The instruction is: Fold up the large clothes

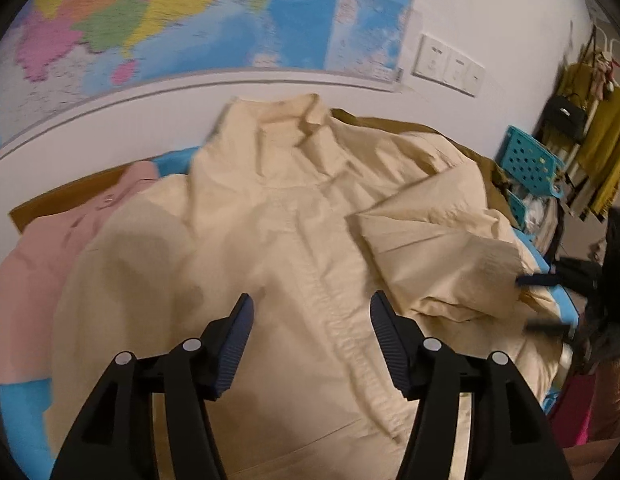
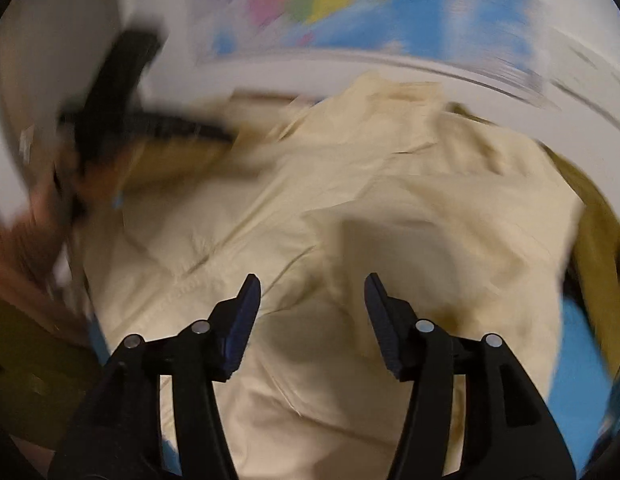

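A large cream jacket lies front up on a blue-covered surface, collar toward the wall, and its right sleeve is folded in over the chest. My left gripper is open and empty, hovering over the jacket's zip line. My right gripper is open and empty above the same jacket. In the blurred right wrist view the left gripper shows at the upper left. The right gripper's tips show blurred at the jacket's right edge.
A pink garment lies left of the jacket and an olive garment lies behind it. A teal perforated basket and a rack of hanging clothes stand at the right. A map hangs on the wall.
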`<act>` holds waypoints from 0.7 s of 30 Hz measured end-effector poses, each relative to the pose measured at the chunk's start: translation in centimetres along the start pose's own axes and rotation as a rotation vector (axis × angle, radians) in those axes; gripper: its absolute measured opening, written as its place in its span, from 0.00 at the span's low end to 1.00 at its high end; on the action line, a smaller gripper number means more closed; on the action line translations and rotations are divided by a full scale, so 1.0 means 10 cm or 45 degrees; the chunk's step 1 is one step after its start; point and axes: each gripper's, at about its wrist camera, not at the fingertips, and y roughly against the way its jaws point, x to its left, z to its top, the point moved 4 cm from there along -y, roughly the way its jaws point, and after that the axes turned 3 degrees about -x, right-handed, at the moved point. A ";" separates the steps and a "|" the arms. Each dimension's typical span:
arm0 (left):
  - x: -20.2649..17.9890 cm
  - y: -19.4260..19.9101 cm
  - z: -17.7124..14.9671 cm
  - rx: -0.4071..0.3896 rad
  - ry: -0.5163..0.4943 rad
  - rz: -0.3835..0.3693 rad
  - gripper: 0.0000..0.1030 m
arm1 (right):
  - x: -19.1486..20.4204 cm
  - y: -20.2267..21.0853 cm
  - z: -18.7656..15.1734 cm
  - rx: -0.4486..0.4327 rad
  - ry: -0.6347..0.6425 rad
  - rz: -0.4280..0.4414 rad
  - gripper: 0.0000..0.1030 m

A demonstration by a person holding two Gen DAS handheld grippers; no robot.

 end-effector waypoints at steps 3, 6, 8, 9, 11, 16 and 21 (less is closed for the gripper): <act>-0.10 -0.10 0.00 0.023 -0.029 -0.017 0.57 | -0.43 0.08 -0.08 -0.056 -0.219 -0.137 0.57; -0.16 -0.19 -0.01 0.046 -0.049 -0.026 0.57 | -0.61 -0.18 -0.17 0.028 -0.304 -0.099 0.54; -0.17 -0.21 -0.02 0.054 -0.050 -0.034 0.57 | -0.55 -0.32 -0.14 0.062 -0.302 -0.006 0.24; -0.16 -0.21 -0.02 0.056 -0.048 -0.039 0.57 | -0.47 -0.35 -0.05 0.047 -0.271 0.028 0.14; -0.12 -0.17 -0.04 0.048 -0.030 -0.057 0.57 | -0.27 -0.31 0.24 -0.009 -0.172 0.083 0.06; 0.12 0.02 -0.01 -0.037 0.057 -0.079 0.62 | 0.28 -0.36 0.95 -0.076 0.019 0.195 0.06; 0.38 0.21 0.02 -0.120 0.184 -0.116 0.63 | 0.72 -1.00 1.29 0.060 0.055 0.370 0.27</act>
